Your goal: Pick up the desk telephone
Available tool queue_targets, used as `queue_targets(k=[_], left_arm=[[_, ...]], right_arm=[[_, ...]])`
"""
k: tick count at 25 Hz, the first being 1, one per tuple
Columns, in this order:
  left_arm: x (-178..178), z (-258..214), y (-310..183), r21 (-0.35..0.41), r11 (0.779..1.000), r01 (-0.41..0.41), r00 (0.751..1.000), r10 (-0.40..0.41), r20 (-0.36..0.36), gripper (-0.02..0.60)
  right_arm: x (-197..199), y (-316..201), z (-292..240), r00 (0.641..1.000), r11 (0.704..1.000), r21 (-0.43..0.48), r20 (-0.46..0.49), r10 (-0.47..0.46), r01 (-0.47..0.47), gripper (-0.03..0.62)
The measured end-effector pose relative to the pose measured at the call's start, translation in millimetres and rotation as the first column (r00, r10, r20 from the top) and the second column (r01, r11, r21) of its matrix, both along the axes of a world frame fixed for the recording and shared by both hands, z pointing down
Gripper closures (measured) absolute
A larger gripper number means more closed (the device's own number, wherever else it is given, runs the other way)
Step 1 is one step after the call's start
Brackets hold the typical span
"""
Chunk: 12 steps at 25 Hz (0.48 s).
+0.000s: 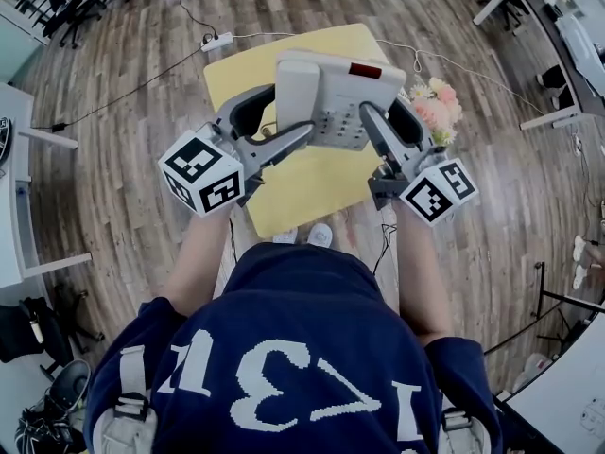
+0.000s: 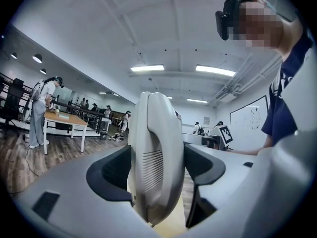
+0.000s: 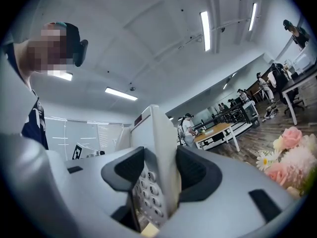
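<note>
The white desk telephone (image 1: 336, 97) hangs in the air above the yellow table (image 1: 302, 192), held from both sides. My left gripper (image 1: 274, 123) is shut on its left side, where the handset lies. In the left gripper view the dark pads press on the phone's edge (image 2: 159, 157) from both sides, with my left gripper (image 2: 157, 171) round it. My right gripper (image 1: 388, 123) is shut on the phone's right side. The right gripper view shows the keypad (image 3: 148, 192) wedged between the pads of my right gripper (image 3: 159, 178).
A bunch of pink and white flowers (image 1: 435, 105) stands at the table's right edge, also in the right gripper view as flowers (image 3: 291, 157). A power strip (image 1: 216, 42) and cables lie on the wood floor beyond. Desks line both sides of the room, and several people stand in the background.
</note>
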<state>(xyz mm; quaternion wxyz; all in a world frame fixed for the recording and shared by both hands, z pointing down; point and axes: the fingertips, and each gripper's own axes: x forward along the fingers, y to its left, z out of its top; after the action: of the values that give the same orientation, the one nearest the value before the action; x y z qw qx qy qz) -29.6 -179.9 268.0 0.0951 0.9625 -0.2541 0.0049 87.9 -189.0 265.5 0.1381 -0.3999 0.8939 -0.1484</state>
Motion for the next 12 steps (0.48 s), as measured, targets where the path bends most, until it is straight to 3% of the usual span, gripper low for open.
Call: queue_targets(k=[12], left_arm=[[-0.6, -0.9, 0.3, 0.004, 1.0, 0.003, 1.0, -0.003, -0.006, 0.241]], right_arm=[[-0.2, 0.2, -0.1, 1.0, 1.0, -0.003, 0.002, -0.002, 0.002, 0.373]])
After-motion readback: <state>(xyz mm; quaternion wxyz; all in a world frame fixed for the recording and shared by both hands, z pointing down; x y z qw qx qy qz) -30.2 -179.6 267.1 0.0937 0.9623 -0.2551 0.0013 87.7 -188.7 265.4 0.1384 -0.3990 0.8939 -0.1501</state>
